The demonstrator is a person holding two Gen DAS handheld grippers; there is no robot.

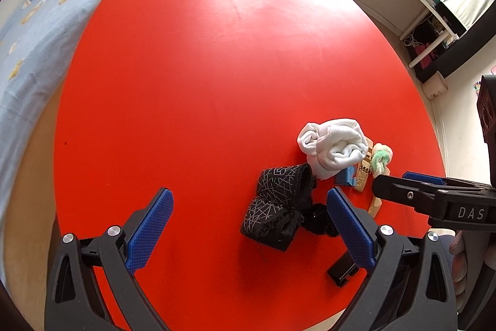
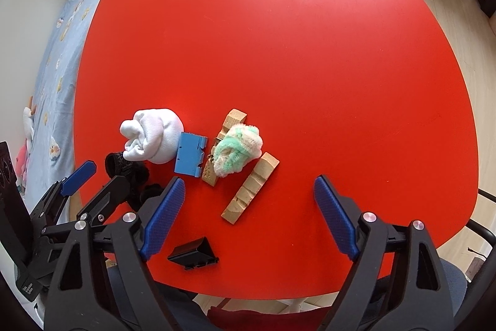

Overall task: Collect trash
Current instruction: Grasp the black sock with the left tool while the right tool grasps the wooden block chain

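A glossy round red tabletop (image 2: 279, 36) stands beside a bed with a pale blue sheet (image 1: 34, 30). Both the left tongs (image 1: 248, 225) and right tongs (image 2: 249, 213) gape empty. Near the front edge lie a balled white sock (image 2: 152, 135), black patterned socks (image 1: 279, 203), a blue plastic piece (image 2: 189, 158), a fluffy green-and-white scrunchie (image 2: 238, 149), notched wooden blocks (image 2: 249, 188) and a black plastic clip (image 2: 193, 255). The left view largely hides the blocks.

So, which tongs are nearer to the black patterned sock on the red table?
Left. The left tongs are open around the black patterned sock, which lies between their fingers. The right tongs are off to its right, over the wooden blocks.
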